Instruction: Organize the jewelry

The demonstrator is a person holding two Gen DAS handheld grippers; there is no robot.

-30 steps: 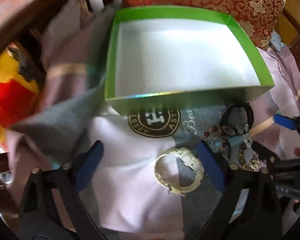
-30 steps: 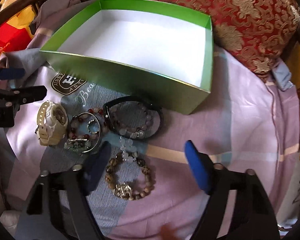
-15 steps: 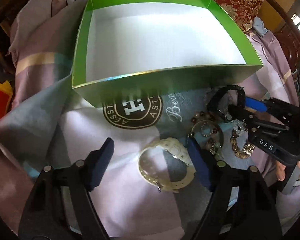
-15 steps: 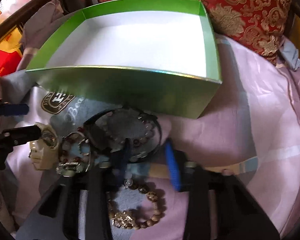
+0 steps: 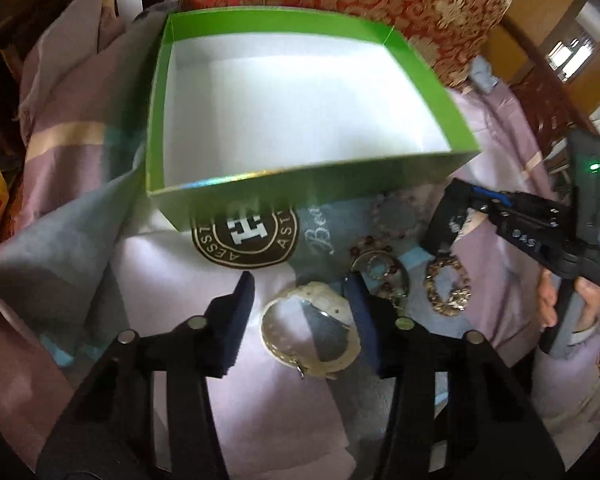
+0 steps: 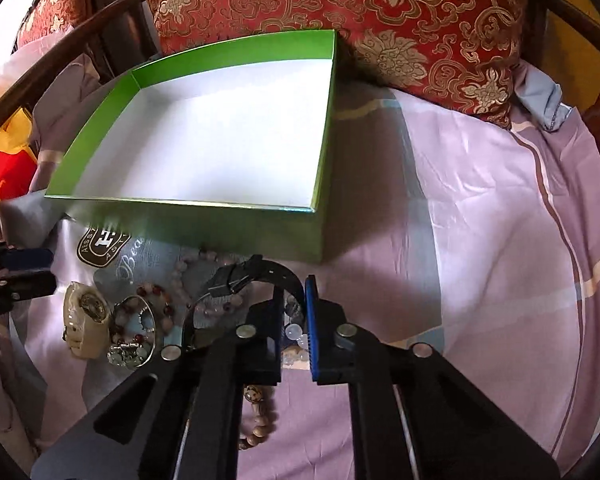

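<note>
Black-strapped watch (image 6: pixel 260 274) hangs pinched between the right gripper (image 6: pixel 294 332) fingers, raised off the lilac bedsheet (image 6: pixel 480 240) just in front of the green box (image 6: pixel 324 152); half a second ago it lay flat among the bead bracelets (image 6: pixel 148 312). Spread wide, the left gripper (image 5: pixel 300 308) has come lower around the cream watch (image 5: pixel 310 330), its fingers straddling it without touching.

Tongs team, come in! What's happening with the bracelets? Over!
Right tongs shut on black band, lifted. Left tongs open around white watch. Green box empty, nothing in the way.
</note>
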